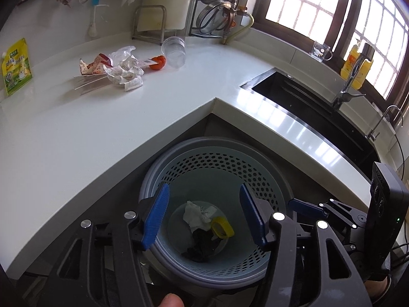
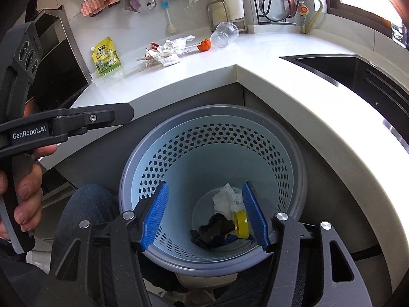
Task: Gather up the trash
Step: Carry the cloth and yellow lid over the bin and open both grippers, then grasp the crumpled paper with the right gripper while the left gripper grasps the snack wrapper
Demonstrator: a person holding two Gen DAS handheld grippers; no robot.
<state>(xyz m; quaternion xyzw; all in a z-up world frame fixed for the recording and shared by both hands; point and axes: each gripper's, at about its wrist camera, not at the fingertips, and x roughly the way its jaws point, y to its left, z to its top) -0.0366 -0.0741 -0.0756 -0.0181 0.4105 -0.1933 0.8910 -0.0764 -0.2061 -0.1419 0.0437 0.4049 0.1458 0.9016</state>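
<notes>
A blue perforated bin (image 1: 230, 168) (image 2: 255, 148) stands on the floor below the counter corner. It holds a crumpled white tissue (image 1: 198, 213) (image 2: 225, 197), a yellow ring (image 1: 222, 227) (image 2: 240, 223) and a black wad (image 1: 203, 245) (image 2: 213, 230). My left gripper (image 1: 202, 217) hangs open and empty over the bin. My right gripper (image 2: 204, 215) is also open and empty over it. On the counter lie crumpled paper and wrappers (image 1: 122, 70) (image 2: 167, 50), an orange fruit piece (image 1: 158, 62) (image 2: 204, 45), a tipped clear cup (image 1: 175, 51) (image 2: 225, 35) and a green pouch (image 1: 16, 66) (image 2: 106, 57).
The white L-shaped counter (image 1: 102, 128) (image 2: 294, 89) wraps around the bin. A sink (image 1: 306, 97) with a faucet (image 1: 350, 76) lies right. A dish rack (image 1: 219, 2) and utensils hang at the back wall. The other gripper shows at the right edge (image 1: 332, 212) and the left edge (image 2: 64, 125).
</notes>
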